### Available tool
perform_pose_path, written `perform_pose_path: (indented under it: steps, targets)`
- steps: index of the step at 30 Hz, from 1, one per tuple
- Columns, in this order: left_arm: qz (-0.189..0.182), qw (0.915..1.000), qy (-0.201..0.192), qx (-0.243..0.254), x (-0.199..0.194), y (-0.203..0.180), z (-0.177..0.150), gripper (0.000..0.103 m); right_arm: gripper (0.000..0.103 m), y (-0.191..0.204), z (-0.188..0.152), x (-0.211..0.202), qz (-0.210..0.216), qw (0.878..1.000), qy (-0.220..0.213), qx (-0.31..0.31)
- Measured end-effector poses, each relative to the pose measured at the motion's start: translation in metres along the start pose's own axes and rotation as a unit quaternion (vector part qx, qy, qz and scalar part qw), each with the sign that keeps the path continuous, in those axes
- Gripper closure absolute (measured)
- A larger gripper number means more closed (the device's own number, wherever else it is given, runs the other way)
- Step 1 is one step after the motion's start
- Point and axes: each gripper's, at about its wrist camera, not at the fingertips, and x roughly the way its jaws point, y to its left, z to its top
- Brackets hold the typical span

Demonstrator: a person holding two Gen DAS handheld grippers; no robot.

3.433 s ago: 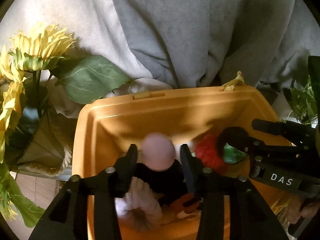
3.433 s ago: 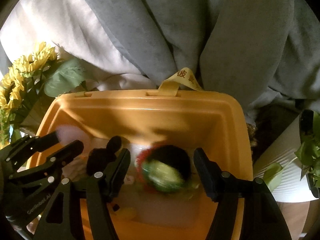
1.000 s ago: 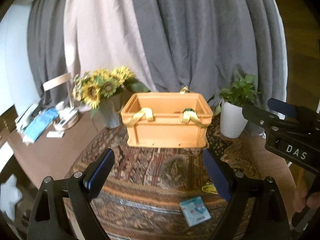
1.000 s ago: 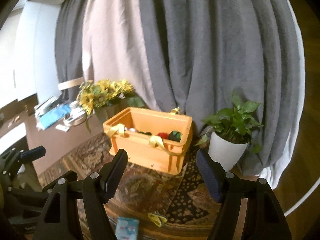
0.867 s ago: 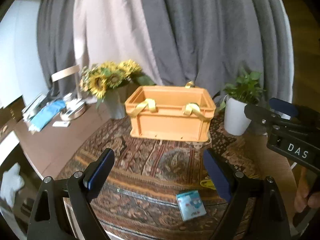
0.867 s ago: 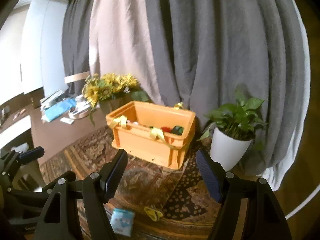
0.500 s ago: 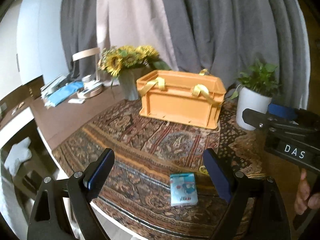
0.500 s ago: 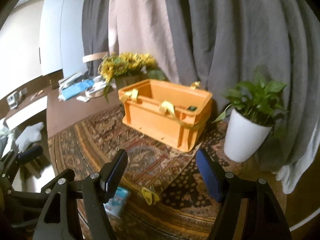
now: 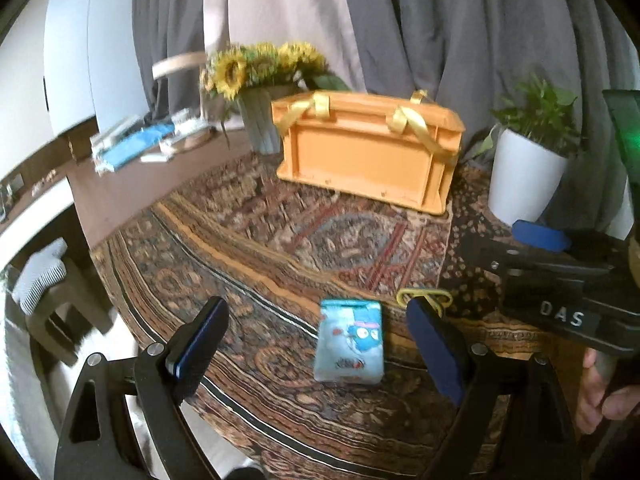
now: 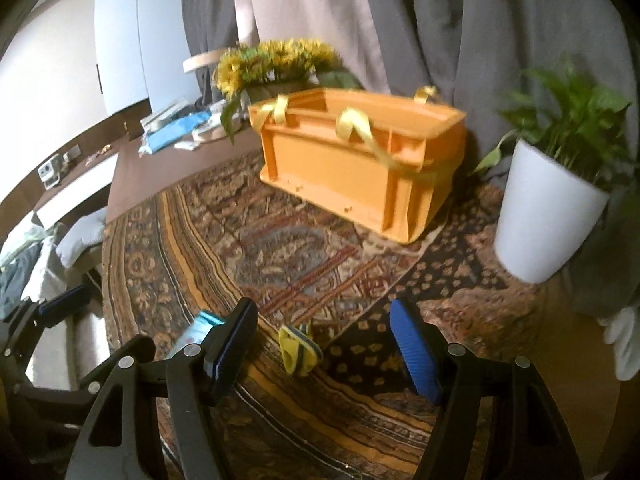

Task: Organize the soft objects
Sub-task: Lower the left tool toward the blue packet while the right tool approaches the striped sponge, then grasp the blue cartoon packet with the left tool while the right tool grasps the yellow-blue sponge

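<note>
bare rug (image 9: 320,240) before crate (image 9: 360,156), plant pot (image 9: 524,184) right

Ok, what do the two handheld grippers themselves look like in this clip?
Both are black, bolted frames with open triangular cut-outs. The left gripper and right gripper carry blue ribbed pads on their fingers. The right one's body bears white "DAS" lettering. No sleeves or cables are visible.
</note>
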Motion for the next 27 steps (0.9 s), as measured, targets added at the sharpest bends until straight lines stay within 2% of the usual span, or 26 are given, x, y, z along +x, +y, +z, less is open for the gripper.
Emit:
perform_pose_path:
  steps: [7,13,19,27]
  targets:
    - [-0.007,0.9994,0.033,0.006,0.024,-0.012,-0.014,0.012,0.040,-0.011,-0.014,0.033,0.032,0.998,0.049,0.002]
    - [-0.011,0.9979,0.064,0.002,0.045,-0.014,-0.021,0.013,0.046,-0.008,-0.021,0.049,0.050,0.996,0.071,-0.004]
    - [-0.020,0.9970,0.075,0.000,0.056,-0.015,-0.022,0.018,0.051,-0.007,-0.023,0.064,0.066,0.994,0.086,-0.002]
    - [-0.031,0.9955,0.089,0.010,0.068,-0.016,-0.025,0.032,0.056,-0.001,-0.031,0.081,0.074,0.991,0.109,-0.007]
